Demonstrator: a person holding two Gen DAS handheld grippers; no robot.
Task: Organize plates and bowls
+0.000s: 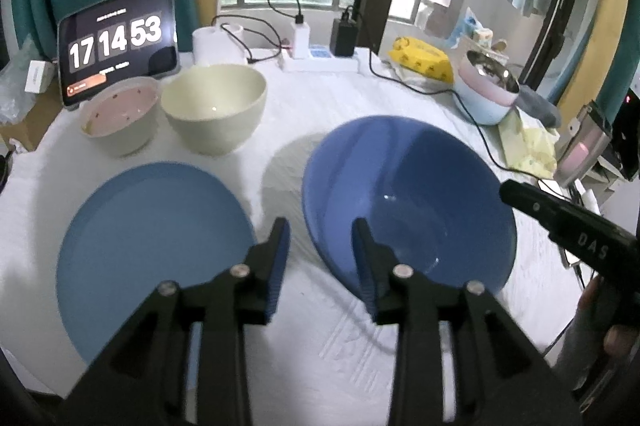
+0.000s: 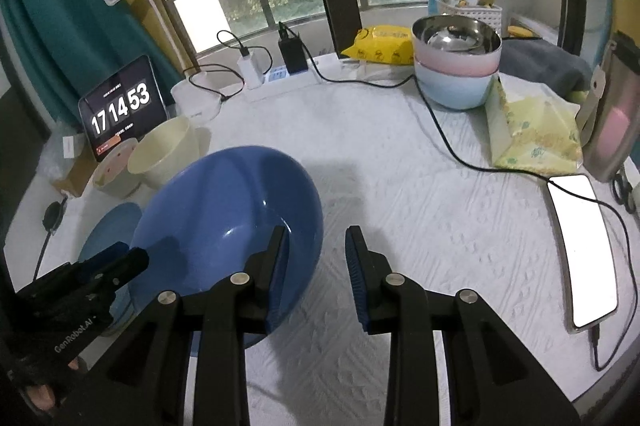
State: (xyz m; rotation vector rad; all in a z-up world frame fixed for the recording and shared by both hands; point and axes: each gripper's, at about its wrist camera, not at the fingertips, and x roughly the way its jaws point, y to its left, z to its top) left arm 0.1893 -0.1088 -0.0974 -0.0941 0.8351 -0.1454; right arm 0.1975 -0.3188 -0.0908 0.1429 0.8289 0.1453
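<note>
- Your left gripper (image 1: 322, 226) and right gripper (image 2: 316, 234): fingers part-open, holding nothing.
- Blue bowl (image 1: 408, 202) sits tilted; a nudge could slide it onto the blue plate (image 1: 156, 246).

Blue bowl (image 1: 408, 194) beside blue plate (image 1: 152, 246)

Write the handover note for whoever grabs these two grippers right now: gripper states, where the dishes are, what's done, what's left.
Left gripper: open, nothing held, its jaws straddle the near-left rim of the blue bowl without pressing it.
Right gripper: open and empty, straddling the same bowl's right rim.
Blue bowl: on the white tablecloth, beside the blue plate, not on it.
Cream bowl and pink-lined bowl: side by side behind the plate, unstacked.
Stacked bowls: far right, steel one on top.
Done: only that stack, by the look of it.
Left: probably nest the three loose bowls and place the plate.
</note>
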